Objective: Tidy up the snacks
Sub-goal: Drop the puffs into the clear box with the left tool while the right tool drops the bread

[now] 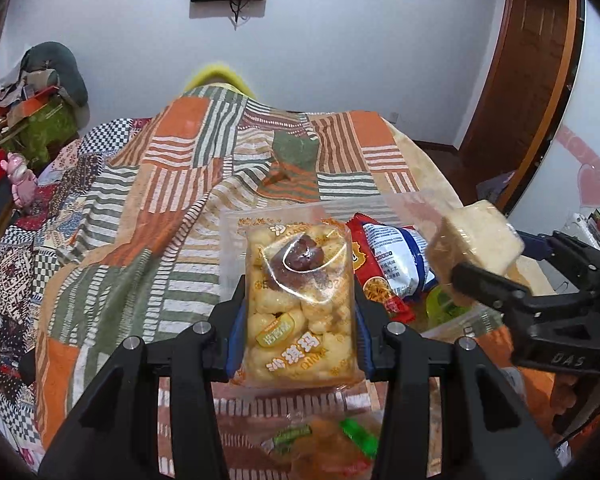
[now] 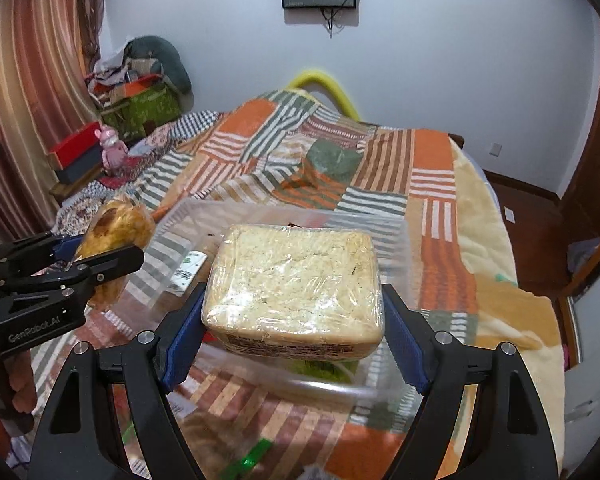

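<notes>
My left gripper (image 1: 298, 300) is shut on a clear-wrapped yellow puffed snack bar (image 1: 300, 300) with a brown date on top, held above the bed. My right gripper (image 2: 292, 300) is shut on a pale crumbly wrapped cake block (image 2: 294, 280), held over a clear plastic bin (image 2: 392, 232). In the left wrist view the right gripper (image 1: 472, 264) holds the cake block (image 1: 476, 240) at the right, above the bin's edge (image 1: 460, 320), where a red-and-blue snack packet (image 1: 388, 260) lies. In the right wrist view the left gripper (image 2: 100, 256) and its snack (image 2: 116, 232) show at left.
A patchwork orange, green and striped quilt (image 1: 180, 184) covers the bed. Loose wrapped sweets (image 1: 324, 444) lie below my left gripper. A pink toy (image 2: 114, 148), red box (image 2: 76, 148) and piled clutter (image 2: 140, 80) stand at the left; a wooden door (image 1: 532, 60) is right.
</notes>
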The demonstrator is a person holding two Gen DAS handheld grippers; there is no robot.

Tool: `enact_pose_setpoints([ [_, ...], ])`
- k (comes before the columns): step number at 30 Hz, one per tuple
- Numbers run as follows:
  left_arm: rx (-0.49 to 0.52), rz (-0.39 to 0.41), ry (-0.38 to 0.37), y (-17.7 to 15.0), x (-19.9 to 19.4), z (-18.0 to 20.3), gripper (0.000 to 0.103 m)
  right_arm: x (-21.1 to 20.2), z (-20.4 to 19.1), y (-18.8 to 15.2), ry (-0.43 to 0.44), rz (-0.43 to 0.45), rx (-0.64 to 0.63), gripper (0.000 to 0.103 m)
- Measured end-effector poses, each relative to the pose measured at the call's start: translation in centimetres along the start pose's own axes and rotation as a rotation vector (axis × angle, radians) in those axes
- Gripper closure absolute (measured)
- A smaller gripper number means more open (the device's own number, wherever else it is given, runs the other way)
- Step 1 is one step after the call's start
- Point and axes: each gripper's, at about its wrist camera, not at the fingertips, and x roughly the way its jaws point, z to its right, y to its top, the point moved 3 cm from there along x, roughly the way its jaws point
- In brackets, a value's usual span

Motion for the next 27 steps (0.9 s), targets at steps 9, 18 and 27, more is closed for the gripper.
enact_pose_setpoints([
  [9, 0.024, -0.055, -0.014, -0.1, 3.5, 0.9, 0.059, 1.6, 1.1, -0.5, -0.022, -0.053, 0.006, 0.023],
  [18, 0.010, -0.092, -0.015, -0.5, 4.4, 1.4, 0.057, 0.2, 1.3, -0.6, -0.050, -0.038, -0.022, 0.020],
  [27, 0.004, -0.036, 0.001, -0.3, -0.8, 1.6, 0.037, -4.3, 1.3, -0.6, -0.035, 0.029, -0.038, 0.020],
])
